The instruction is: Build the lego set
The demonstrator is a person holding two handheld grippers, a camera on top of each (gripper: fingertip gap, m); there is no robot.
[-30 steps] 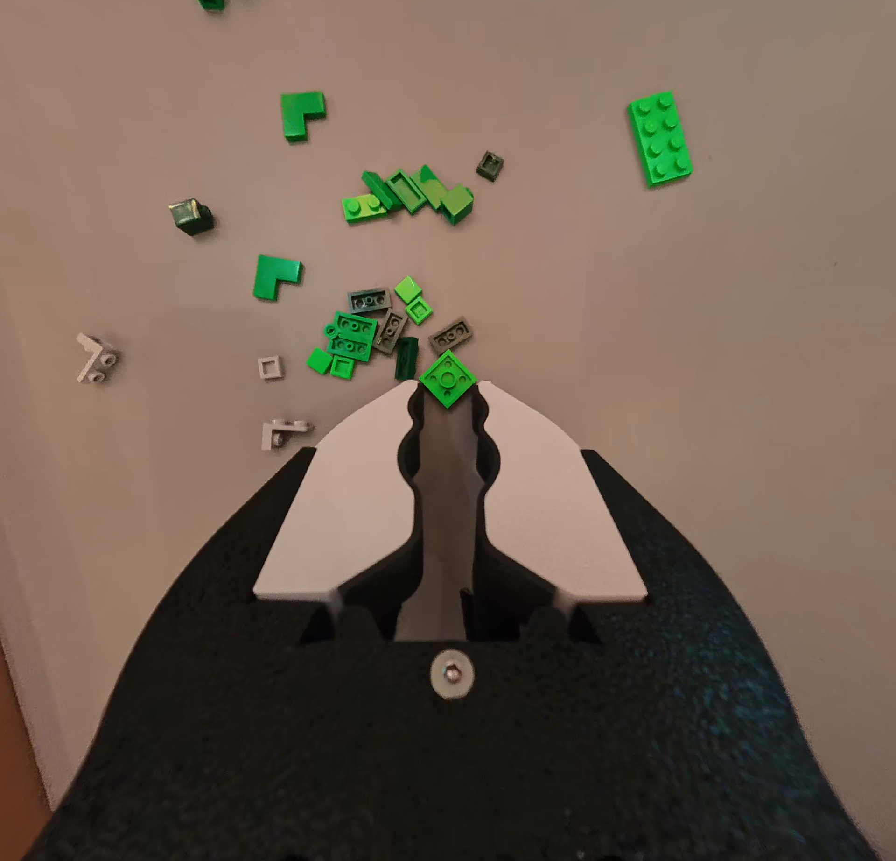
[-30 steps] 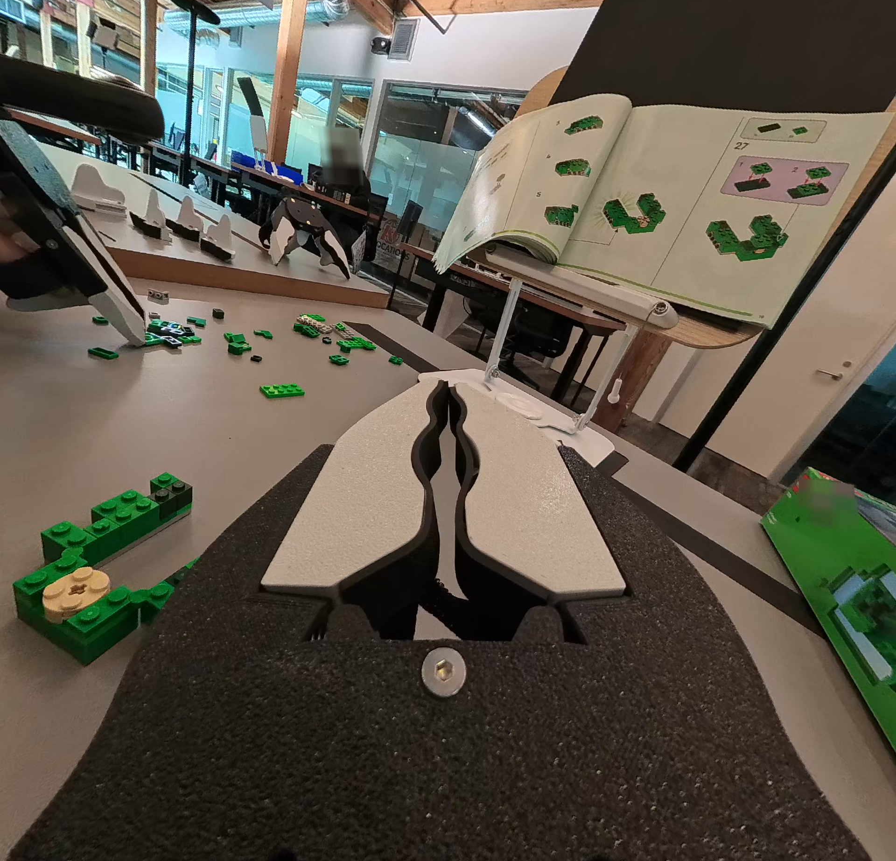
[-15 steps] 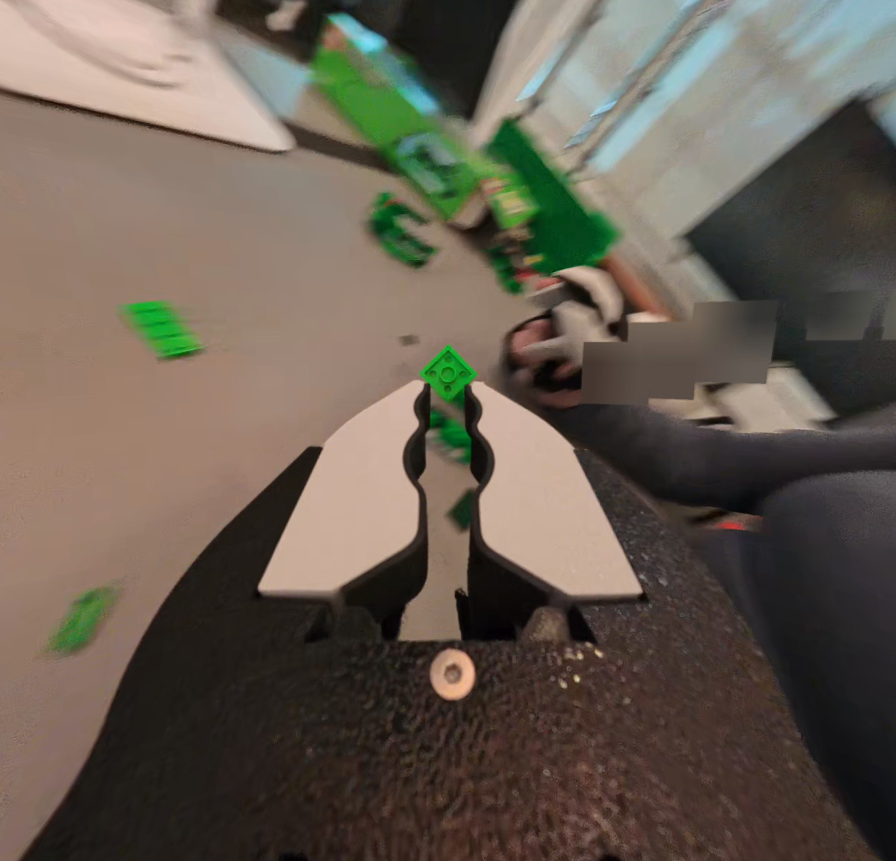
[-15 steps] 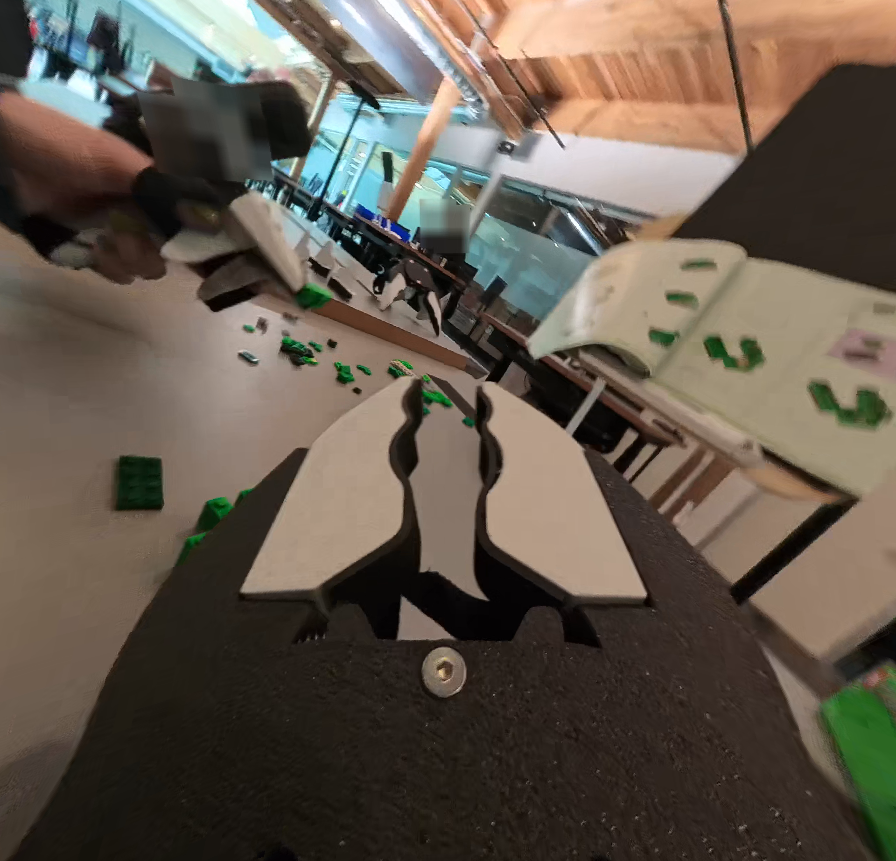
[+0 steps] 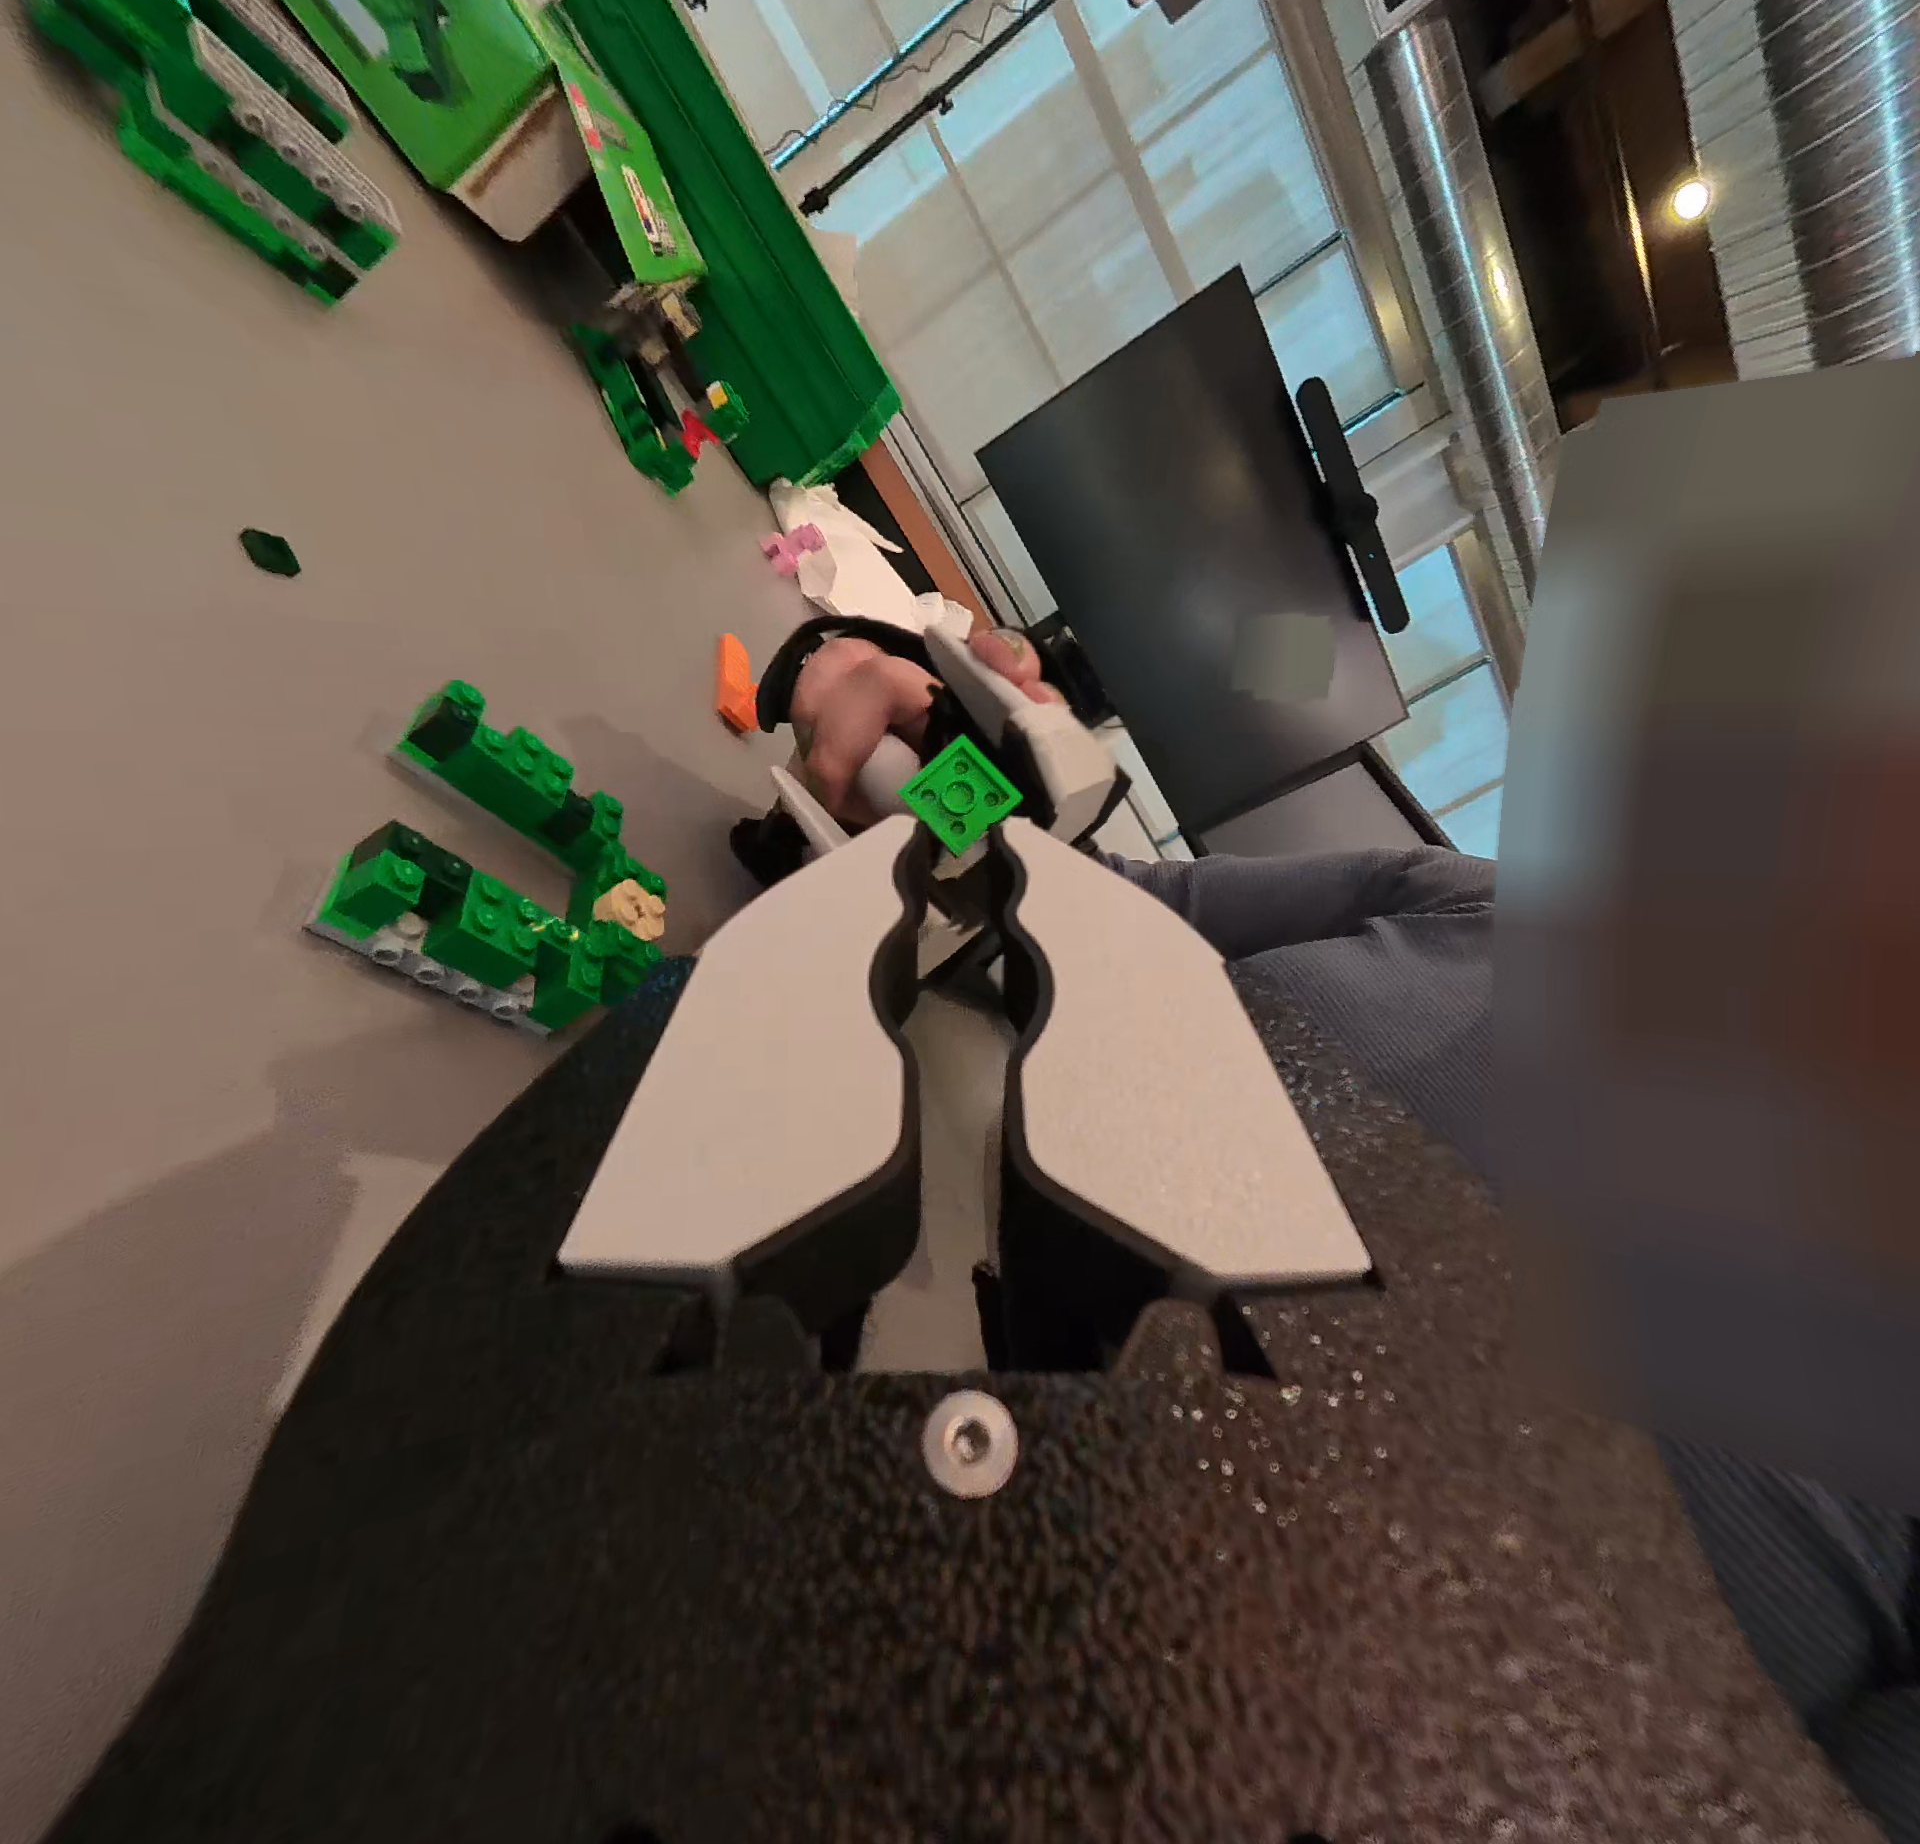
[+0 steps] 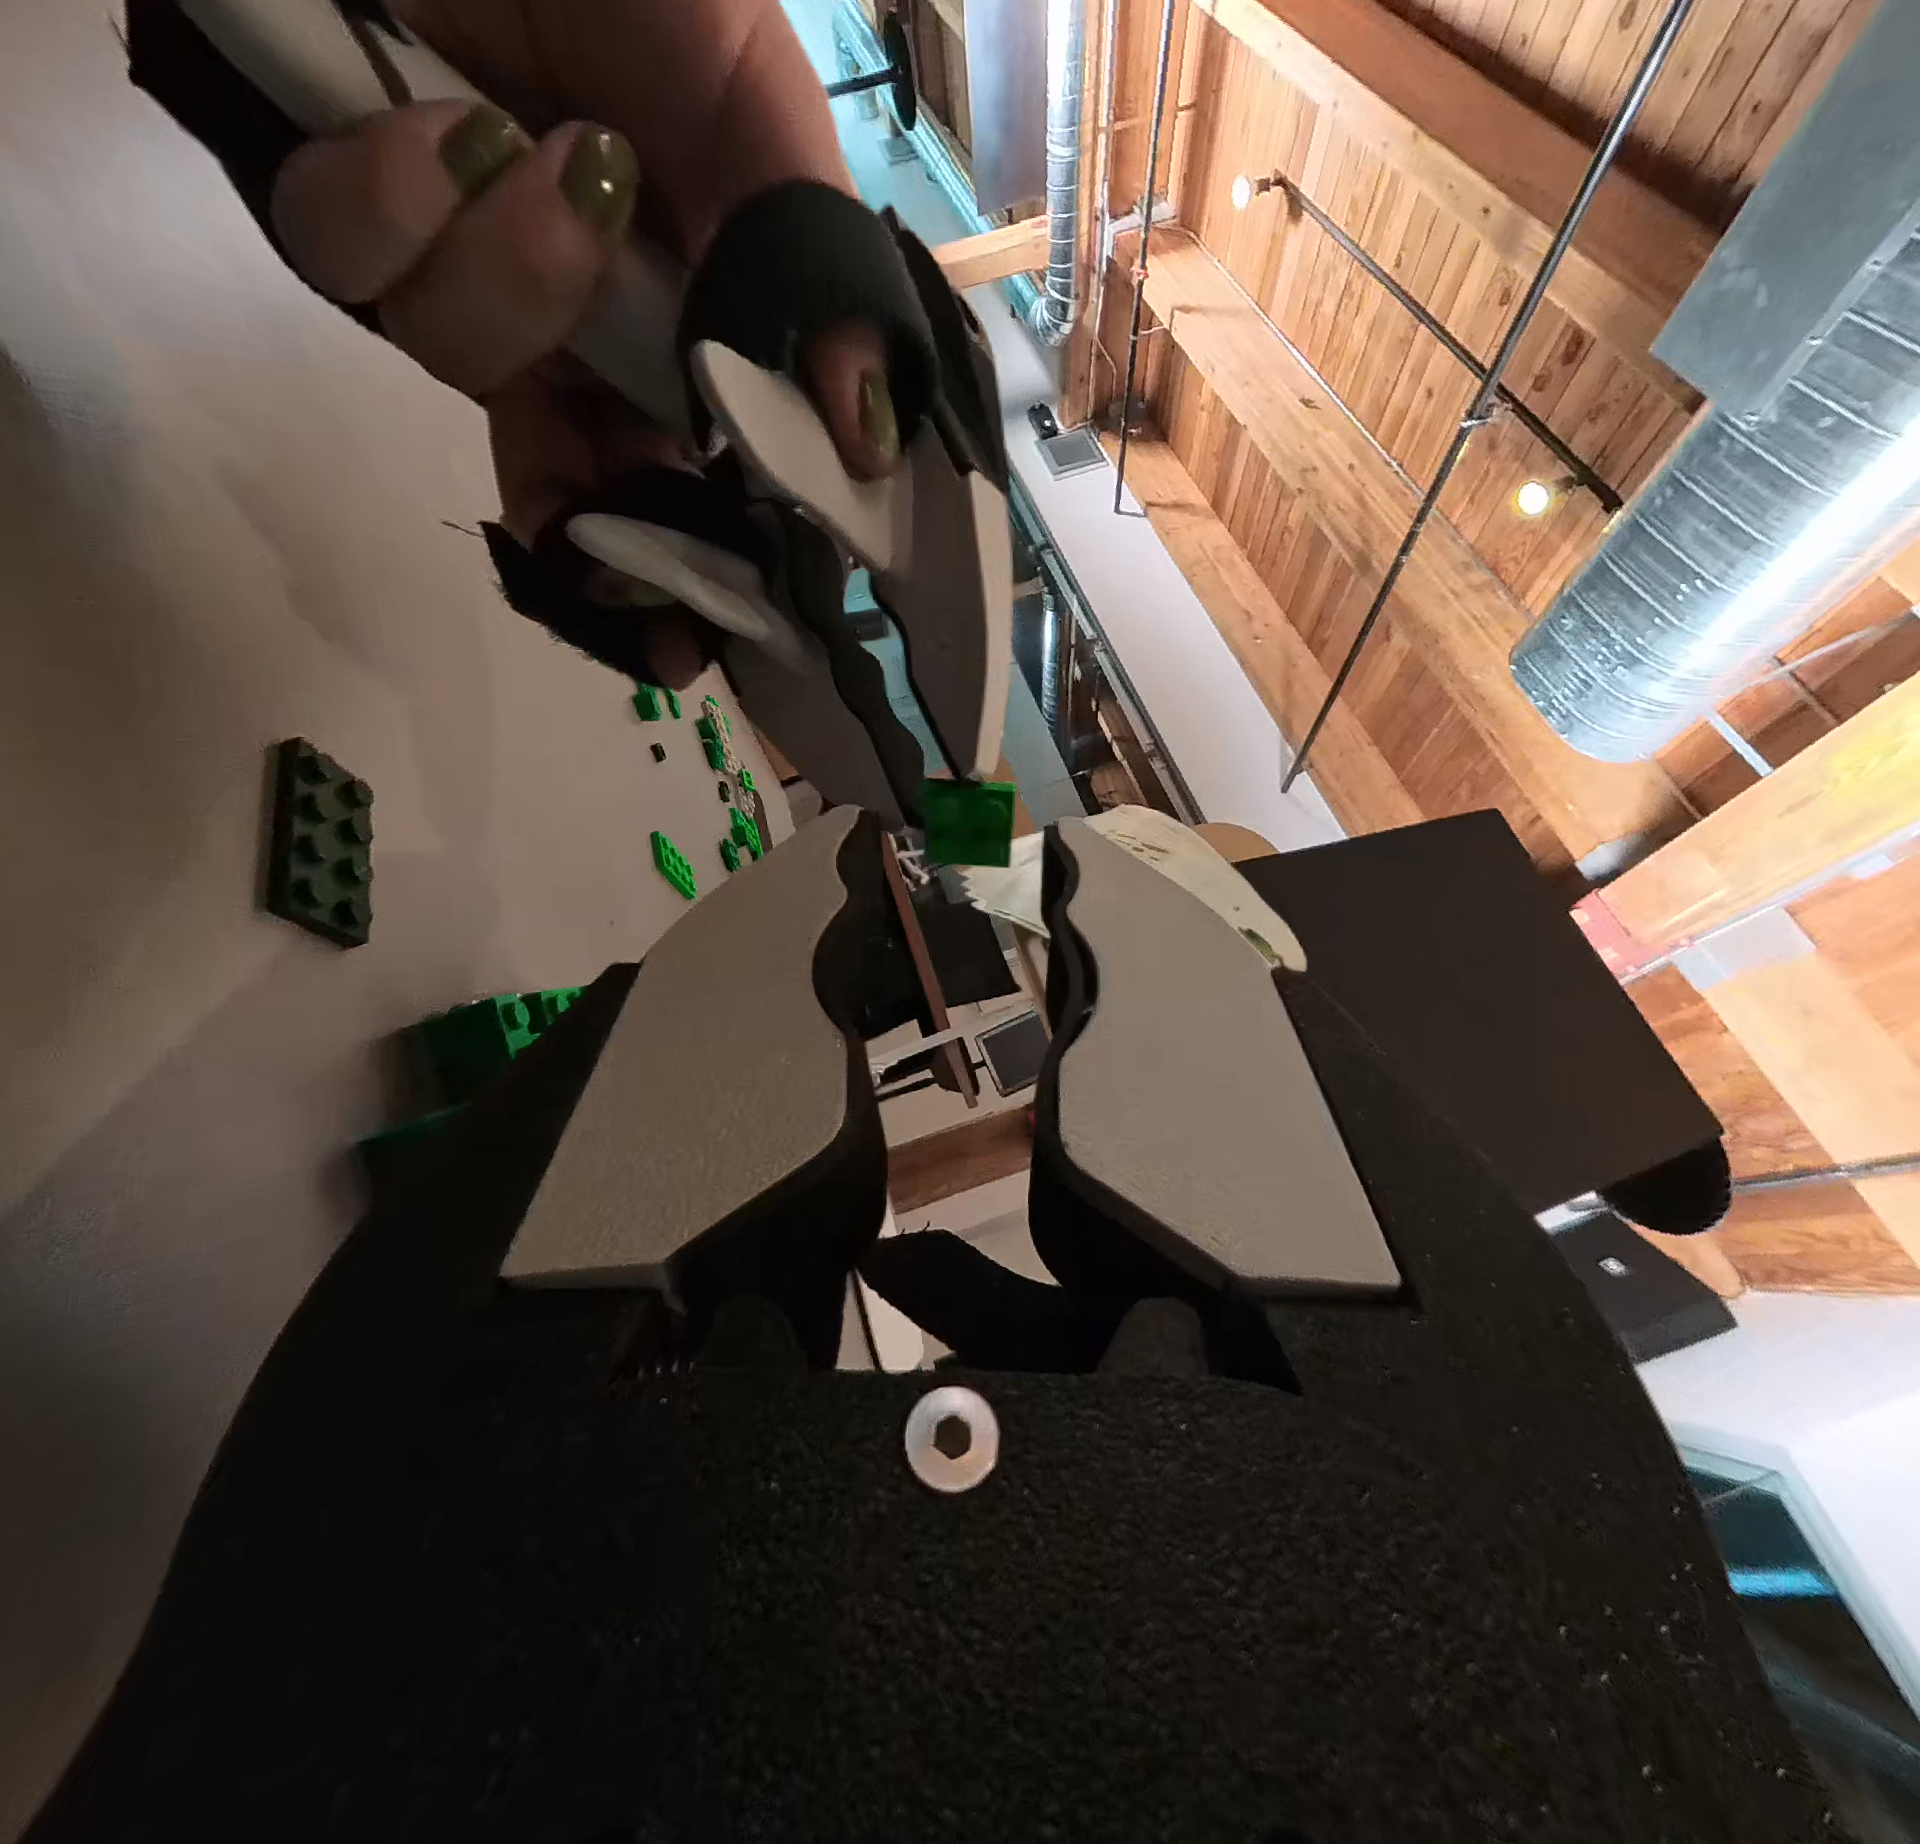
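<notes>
My left gripper (image 5: 958, 830) is shut on a small bright green square plate (image 5: 960, 795) and holds it in the air, studs hidden. In the right wrist view the left gripper (image 6: 940, 786) comes in from the upper left in a person's hand, with the plate (image 6: 968, 823) at its tip. My right gripper (image 6: 951, 833) is open, and the plate hangs between its fingertips without touching either. The right gripper also shows in the left wrist view (image 5: 1023, 745), just behind the plate. The partly built green model (image 5: 499, 890) sits on the grey table, left of both grippers.
A dark green plate (image 6: 317, 844) lies flat on the table (image 6: 156, 651). Several loose green and grey pieces (image 6: 717, 807) are scattered farther off. Green set boxes (image 5: 436, 59) and another green build (image 5: 229, 132) stand at the table's far side. An orange piece (image 5: 734, 688) lies near the hand. The tips of both grippers are at nearly the same place. Left tips and right tips are each some 25 cm from the green build (image 5: 229, 132).
My left gripper lifted the green plate off the loose pile and swung it over to the right gripper. My right gripper opened from nearly shut and tipped upward to meet it.
</notes>
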